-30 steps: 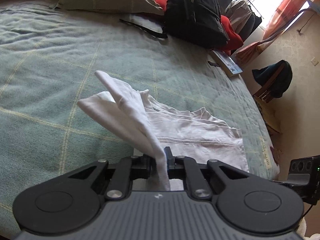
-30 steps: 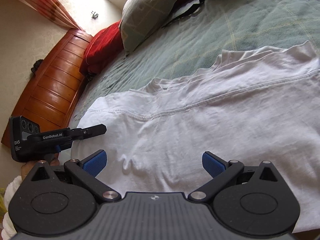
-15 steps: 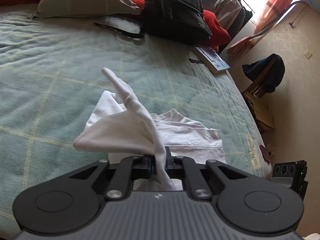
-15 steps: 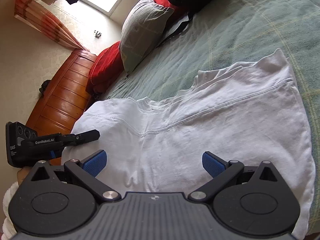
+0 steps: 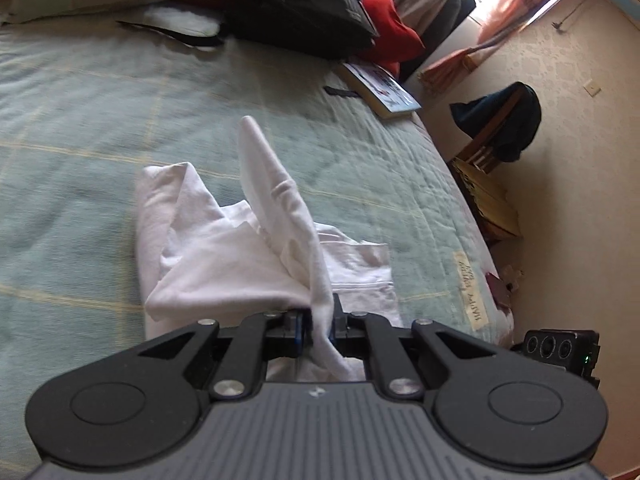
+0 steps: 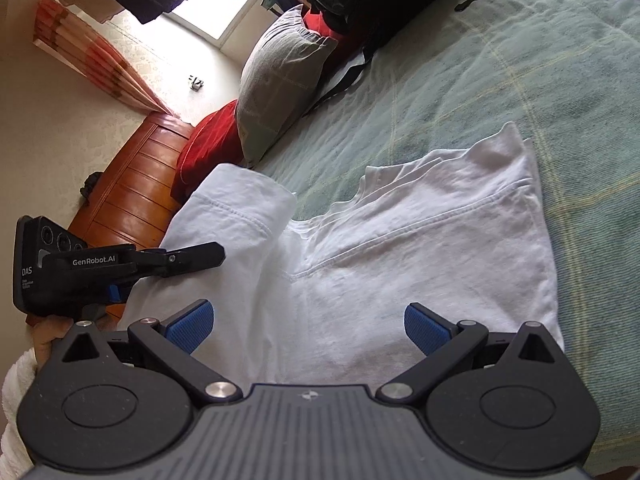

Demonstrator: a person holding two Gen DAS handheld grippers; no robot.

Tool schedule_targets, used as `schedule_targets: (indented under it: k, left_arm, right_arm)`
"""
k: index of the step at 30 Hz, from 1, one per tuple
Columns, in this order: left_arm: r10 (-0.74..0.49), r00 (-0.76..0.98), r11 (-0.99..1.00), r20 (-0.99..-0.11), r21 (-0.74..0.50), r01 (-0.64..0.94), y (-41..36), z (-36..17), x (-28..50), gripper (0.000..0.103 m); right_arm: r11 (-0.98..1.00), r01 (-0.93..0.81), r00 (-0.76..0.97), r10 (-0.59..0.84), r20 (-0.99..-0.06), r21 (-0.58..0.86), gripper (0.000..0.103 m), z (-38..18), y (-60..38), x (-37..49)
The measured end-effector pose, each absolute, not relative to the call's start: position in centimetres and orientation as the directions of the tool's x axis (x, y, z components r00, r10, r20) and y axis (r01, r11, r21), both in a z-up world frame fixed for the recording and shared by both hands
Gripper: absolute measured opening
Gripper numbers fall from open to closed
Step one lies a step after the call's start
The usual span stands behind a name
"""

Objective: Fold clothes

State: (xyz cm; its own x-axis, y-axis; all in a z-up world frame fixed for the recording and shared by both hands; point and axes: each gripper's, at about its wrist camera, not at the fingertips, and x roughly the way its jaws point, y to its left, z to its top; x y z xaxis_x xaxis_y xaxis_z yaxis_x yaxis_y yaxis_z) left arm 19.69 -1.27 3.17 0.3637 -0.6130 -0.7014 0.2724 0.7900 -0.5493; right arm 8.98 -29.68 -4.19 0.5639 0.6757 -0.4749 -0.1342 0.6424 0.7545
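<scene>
Your left claw (image 5: 318, 322) is pinched on the white t-shirt (image 6: 400, 264) spread on the bed (image 6: 520, 80); right claw (image 6: 308, 322) hangs wide over it. Shirt's light and floppy, so grab hems or corners.

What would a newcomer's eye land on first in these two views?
The white T-shirt spread on the green bedspread, one side pinched up in the shut left hand-held gripper. Next, the right hand-held gripper open above the shirt, and the black backpack by the pillows.
</scene>
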Motion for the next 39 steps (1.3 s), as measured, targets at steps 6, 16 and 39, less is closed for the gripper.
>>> schedule_targets:
  k: [6, 16, 39]
  left_arm:
    - [-0.615, 0.309, 0.788, -0.726, -0.550, 0.276, -4.6, 0.6, 20.3, 0.009]
    - [-0.661, 0.226, 0.751, -0.716, -0.628, 0.206, -6.1, -4.4, 20.8, 0.019]
    - [-0.489, 0.555, 0.872, -0.673, -0.370, 0.320, -0.8, 2.6, 12.8, 0.076]
  right_arm:
    - [0.653, -0.118, 0.573, 0.660, -0.486, 0.748, 0.103, -4.5, -30.6, 8.6]
    - [0.682, -0.079, 0.592, 0.619, -0.516, 0.727, 0.103, -4.8, -32.3, 7.8]
    - [0.800, -0.178, 0.661, 0.529, -0.532, 0.573, 0.103, -2.8, -31.4, 8.2]
